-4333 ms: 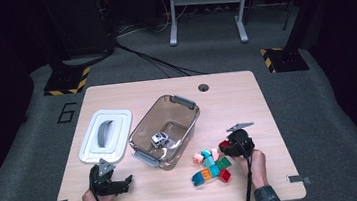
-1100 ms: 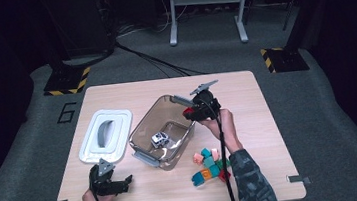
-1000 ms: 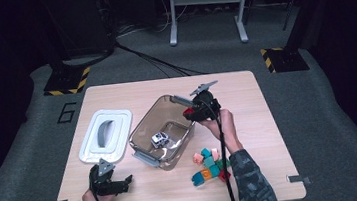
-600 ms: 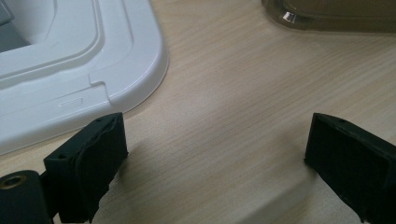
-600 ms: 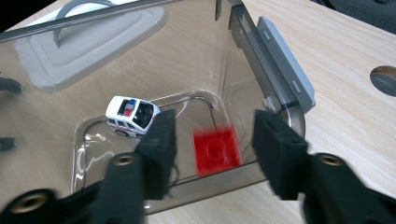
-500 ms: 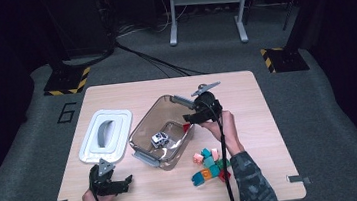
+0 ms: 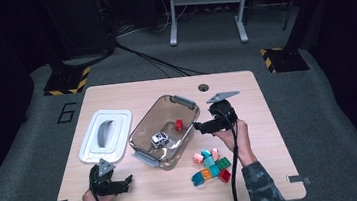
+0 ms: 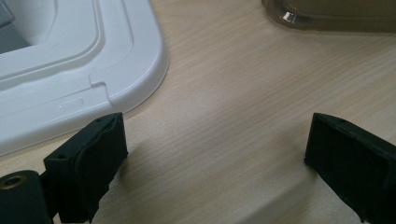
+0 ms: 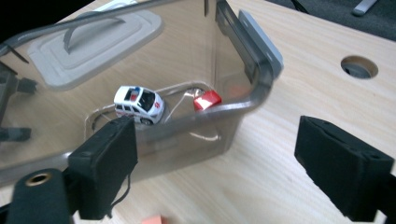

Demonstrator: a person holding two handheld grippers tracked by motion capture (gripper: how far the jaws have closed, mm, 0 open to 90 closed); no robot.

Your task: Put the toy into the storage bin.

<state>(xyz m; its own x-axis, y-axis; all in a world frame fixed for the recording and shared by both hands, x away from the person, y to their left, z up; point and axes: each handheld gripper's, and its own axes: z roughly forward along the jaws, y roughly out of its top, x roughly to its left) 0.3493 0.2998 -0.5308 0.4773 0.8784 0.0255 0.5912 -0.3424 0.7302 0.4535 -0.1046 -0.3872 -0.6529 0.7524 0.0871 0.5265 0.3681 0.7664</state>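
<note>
A clear brownish bin (image 7: 185,108) stands mid-table with a white toy car (image 7: 159,139) and a red block (image 7: 178,125) inside. My right gripper (image 7: 199,126) hovers just outside the bin's right wall. Its jaws have just been opening and hold nothing. In the right gripper view the car (image 9: 139,103) and red block (image 9: 207,100) lie behind the bin's wall (image 9: 243,107), beyond my right gripper (image 9: 224,172). My left gripper (image 7: 124,181) rests open at the table's front left. In its own view my left gripper (image 8: 215,172) spans bare wood.
A white lid (image 7: 106,136) lies left of the bin, close ahead of the left gripper (image 8: 70,70). Several colourful blocks (image 7: 211,165) sit in a pile in front of the bin's right end. A cable hole (image 7: 203,86) lies behind the bin.
The right gripper has drawn back from over the bin's right rim toward the person, and its jaws have opened. The red block now lies in the bin. The left gripper stayed put.
</note>
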